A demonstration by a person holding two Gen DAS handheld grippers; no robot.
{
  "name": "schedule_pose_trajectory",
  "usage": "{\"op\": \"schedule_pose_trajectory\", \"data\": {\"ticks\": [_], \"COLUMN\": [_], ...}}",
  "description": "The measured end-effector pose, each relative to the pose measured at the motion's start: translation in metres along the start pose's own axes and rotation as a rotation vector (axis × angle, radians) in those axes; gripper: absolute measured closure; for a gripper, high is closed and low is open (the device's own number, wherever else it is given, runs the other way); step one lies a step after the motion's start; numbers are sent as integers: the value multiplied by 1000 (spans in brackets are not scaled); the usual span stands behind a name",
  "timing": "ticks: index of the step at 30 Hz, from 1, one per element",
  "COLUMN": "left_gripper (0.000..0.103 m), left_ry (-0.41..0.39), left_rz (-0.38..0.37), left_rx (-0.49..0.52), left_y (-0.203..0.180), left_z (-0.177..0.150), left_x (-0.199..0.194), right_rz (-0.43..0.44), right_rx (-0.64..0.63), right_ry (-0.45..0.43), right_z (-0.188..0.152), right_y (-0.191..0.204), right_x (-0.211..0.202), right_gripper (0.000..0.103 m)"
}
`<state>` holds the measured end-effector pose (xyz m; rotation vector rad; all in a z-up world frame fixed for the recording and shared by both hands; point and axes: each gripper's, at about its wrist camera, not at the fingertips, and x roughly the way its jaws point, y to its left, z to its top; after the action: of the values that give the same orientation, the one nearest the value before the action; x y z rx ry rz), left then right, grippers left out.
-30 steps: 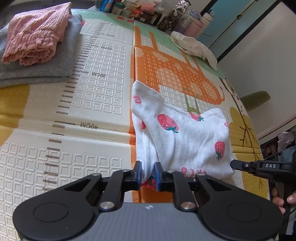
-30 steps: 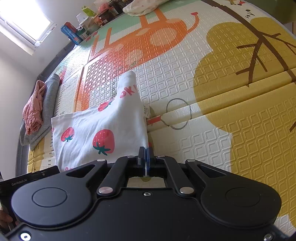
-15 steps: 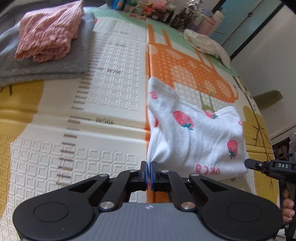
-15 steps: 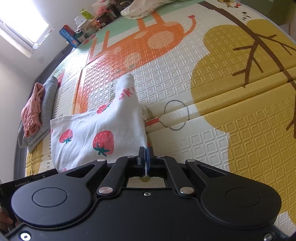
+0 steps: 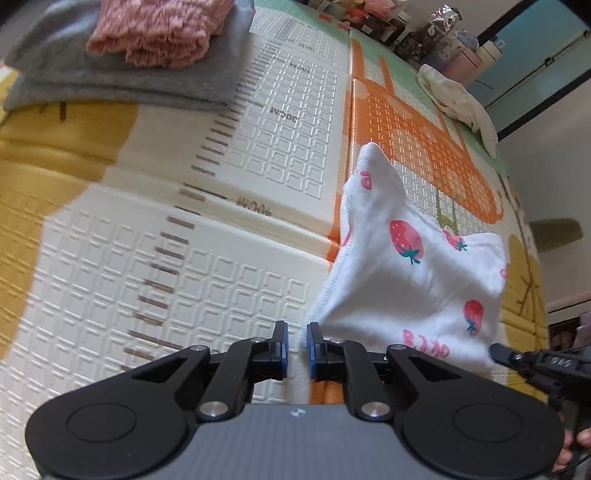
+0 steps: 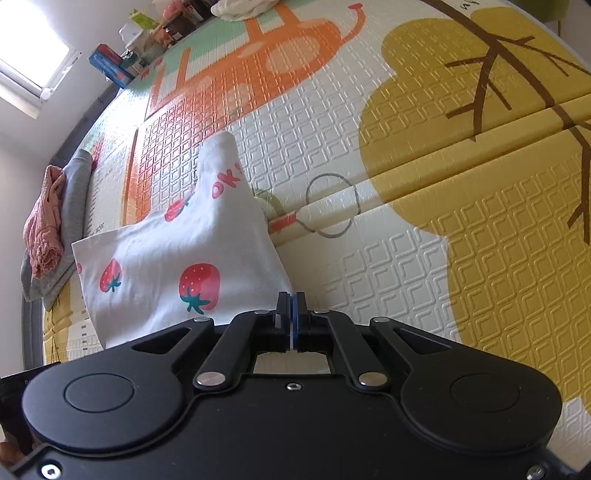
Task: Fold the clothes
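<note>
A white garment printed with red strawberries (image 5: 406,288) lies partly lifted on the play mat (image 5: 221,258). My left gripper (image 5: 296,341) is at its near left corner. Its jaws are opening, with bare mat showing in the gap and the cloth's corner just touching the right pad (image 5: 313,343). My right gripper (image 6: 291,314) is shut on the garment's (image 6: 177,266) near right corner, a thin white edge showing between its pads. The right gripper's tip (image 5: 496,350) also shows in the left wrist view, at the cloth's lower right corner.
A folded pink garment (image 5: 159,29) rests on a folded grey one (image 5: 129,81) at the mat's far left. A crumpled cream garment (image 5: 458,99) lies at the far right edge. Bottles and boxes (image 5: 424,33) line the far end. A blue box (image 6: 107,62) stands by the window.
The left jaws, closed on the garment's corner half a second ago, have parted and the cloth now sits beside one pad. The left view has rolled a little. The right gripper keeps its pinch.
</note>
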<state>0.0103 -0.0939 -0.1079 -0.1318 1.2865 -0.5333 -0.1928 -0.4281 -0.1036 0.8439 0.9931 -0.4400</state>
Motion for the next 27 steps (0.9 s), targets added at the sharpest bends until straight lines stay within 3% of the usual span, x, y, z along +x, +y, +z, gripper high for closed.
{"op": "schedule_pose_trajectory", "data": {"ticks": [4, 8, 12, 20, 27], "left_gripper": [92, 92, 92, 92, 92], "left_ry": [-54, -141, -181, -131, -97], "left_rz": [9, -38, -92, -167, -142], "left_rx": [37, 125, 238, 416, 402], "left_y": [-4, -21, -49, -106, -110], "left_z": [2, 7, 11, 8, 11], "left_x": [-16, -36, -42, -11, 22], "right_rz": [18, -1, 38, 78, 82], "right_rx": [1, -75, -191, -311, -331], "right_ry": [-26, -124, -205, -132, -58], "right_z": [3, 6, 14, 22, 18], "right_y": [1, 13, 38, 82, 99], "right_x": [-11, -31, -46, -22, 11], "right_gripper": [94, 93, 97, 102, 103]}}
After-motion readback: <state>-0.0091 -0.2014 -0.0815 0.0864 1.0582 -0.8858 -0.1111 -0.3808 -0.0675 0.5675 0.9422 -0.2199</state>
